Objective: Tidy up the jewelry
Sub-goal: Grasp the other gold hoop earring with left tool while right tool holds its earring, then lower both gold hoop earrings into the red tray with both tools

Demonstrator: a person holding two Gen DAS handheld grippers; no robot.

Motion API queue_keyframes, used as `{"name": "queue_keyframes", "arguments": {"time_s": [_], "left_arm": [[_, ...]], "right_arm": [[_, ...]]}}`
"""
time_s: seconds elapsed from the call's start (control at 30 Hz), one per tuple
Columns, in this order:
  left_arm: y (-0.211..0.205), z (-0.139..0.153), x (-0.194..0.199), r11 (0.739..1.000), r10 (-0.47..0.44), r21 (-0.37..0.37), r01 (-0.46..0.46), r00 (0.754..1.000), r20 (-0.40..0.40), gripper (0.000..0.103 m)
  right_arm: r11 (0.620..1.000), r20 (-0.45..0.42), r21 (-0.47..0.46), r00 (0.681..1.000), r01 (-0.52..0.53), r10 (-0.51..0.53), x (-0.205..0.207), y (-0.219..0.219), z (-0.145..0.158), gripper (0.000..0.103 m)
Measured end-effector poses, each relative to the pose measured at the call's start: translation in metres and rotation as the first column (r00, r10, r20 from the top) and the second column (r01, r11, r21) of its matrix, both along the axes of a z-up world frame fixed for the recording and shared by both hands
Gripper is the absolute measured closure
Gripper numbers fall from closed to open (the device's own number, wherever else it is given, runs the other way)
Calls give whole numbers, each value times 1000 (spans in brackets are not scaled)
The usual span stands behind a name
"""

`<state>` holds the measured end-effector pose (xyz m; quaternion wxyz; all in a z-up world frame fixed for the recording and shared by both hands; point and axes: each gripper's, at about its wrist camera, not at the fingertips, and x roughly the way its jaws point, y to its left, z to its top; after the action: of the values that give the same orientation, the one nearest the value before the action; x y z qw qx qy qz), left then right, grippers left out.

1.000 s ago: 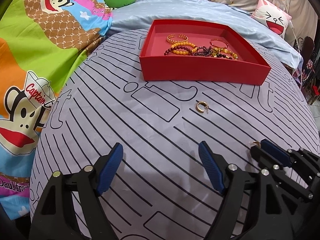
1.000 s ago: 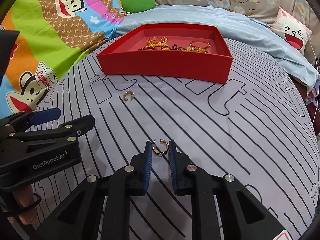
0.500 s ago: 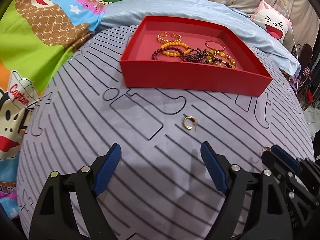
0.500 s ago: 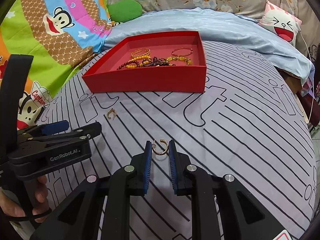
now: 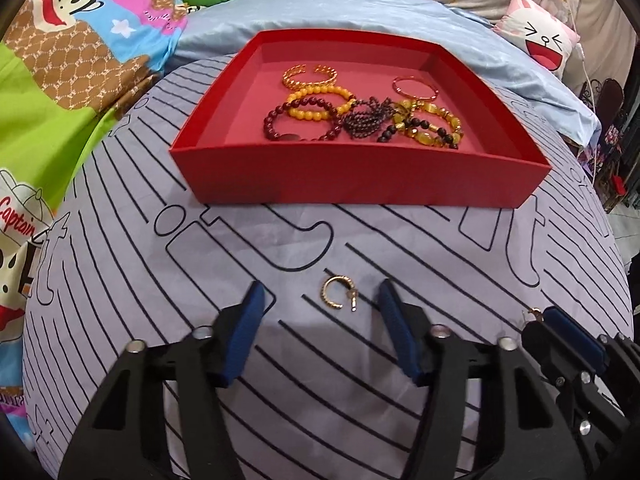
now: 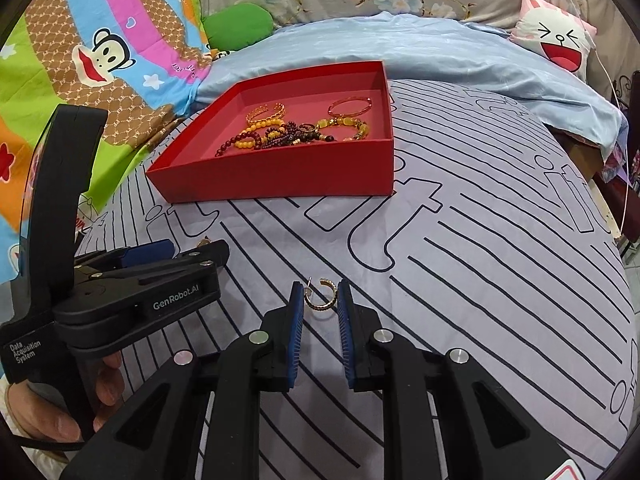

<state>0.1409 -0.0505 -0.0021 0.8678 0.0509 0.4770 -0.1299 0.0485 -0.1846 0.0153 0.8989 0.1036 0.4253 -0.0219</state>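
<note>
Jewelry-sorting on a bed: two handheld grippers work above a grey sheet [image 5: 120, 280] printed with black lines. The left gripper [image 5: 320, 300] hangs low with its jaws spread wide, and a gold hoop earring [image 5: 339, 298] lies on the sheet between its blue fingertips [image 5: 252, 308], touching neither. The right gripper [image 6: 319, 300] has its jaws drawn in on a second gold hoop earring [image 6: 320, 295], the blue pads [image 6: 296, 308] at either side of the hoop; whether it rests on the sheet or is lifted clear cannot be told. In the right wrist view the left gripper [image 6: 192, 250] sits just to the left, a hand [image 6: 60, 412] wrapped around its handle. Beyond both grippers, a red tray [image 5: 360, 178] stands on the sheet, holding a tangle of bracelets [image 5: 360, 112]: yellow beads, dark red beads, a gold cuff and a thin pink-gold bangle. A light blue blanket [image 6: 440, 52], a cartoon monkey quilt [image 6: 100, 60] and a laughing-face pillow [image 6: 560, 40] lie behind the tray.
</note>
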Motion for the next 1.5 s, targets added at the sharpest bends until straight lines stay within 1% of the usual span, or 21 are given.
{"name": "queue_keyframes", "arguments": {"time_s": [0.07, 0.1, 0.17, 0.2, 0.4, 0.5, 0.6, 0.83, 1.07, 1.13, 1.2, 1.33, 1.4, 1.5], "left_arm": [[-1, 1, -1, 1000, -5, 0, 5, 1000, 4, 63], [0, 1, -1, 1000, -6, 0, 6, 1000, 6, 67], [1, 1, -1, 1000, -9, -7, 9, 1000, 5, 81], [2, 2, -1, 1000, -9, -11, 9, 1000, 3, 85], [12, 5, -6, 997, -10, -73, 8, 1000, -27, 85], [19, 12, -15, 994, -11, -109, 7, 999, -34, 86], [24, 21, -22, 992, -9, -128, 5, 1000, -30, 85], [34, 51, -43, 987, -22, -160, 25, 1000, 20, 85], [26, 94, -49, 984, -59, -159, 76, 992, 108, 85], [20, 109, -41, 983, -76, -156, 99, 987, 143, 85], [15, 121, -32, 981, -87, -159, 114, 982, 166, 85], [0, 145, -2, 983, -98, -131, 131, 967, 236, 85], [-6, 151, 14, 985, -95, -116, 128, 963, 251, 85], [-15, 153, 47, 988, -88, -102, 117, 963, 253, 85]], "right_arm": [[1000, 0, 3, 1000, 1, -1, 1, -1, 0, 87], [1000, 0, 4, 1000, 2, -2, 1, -1, 0, 87], [1000, 1, 5, 1000, 2, -2, 1, -2, 0, 87], [1000, 1, 6, 1000, 2, -2, 1, -2, 0, 87], [1000, 11, 9, 1000, 0, 0, -4, -2, 4, 87], [1000, 22, 10, 1000, -4, 4, -8, 1, 9, 87], [1000, 37, 13, 999, -10, 9, -11, 4, 15, 87], [999, 88, 16, 996, -29, 27, -20, 10, 37, 87], [999, 141, -12, 989, -52, 53, -12, 14, 63, 87], [998, 168, -26, 984, -56, 59, -3, 12, 76, 87], [998, 191, -20, 980, -59, 62, 8, 8, 89, 87], [998, 221, -15, 973, -59, 61, 40, -2, 110, 87], [998, 232, -16, 971, -52, 55, 62, -9, 118, 87], [999, 236, -27, 971, -40, 45, 94, -16, 123, 87]]}}
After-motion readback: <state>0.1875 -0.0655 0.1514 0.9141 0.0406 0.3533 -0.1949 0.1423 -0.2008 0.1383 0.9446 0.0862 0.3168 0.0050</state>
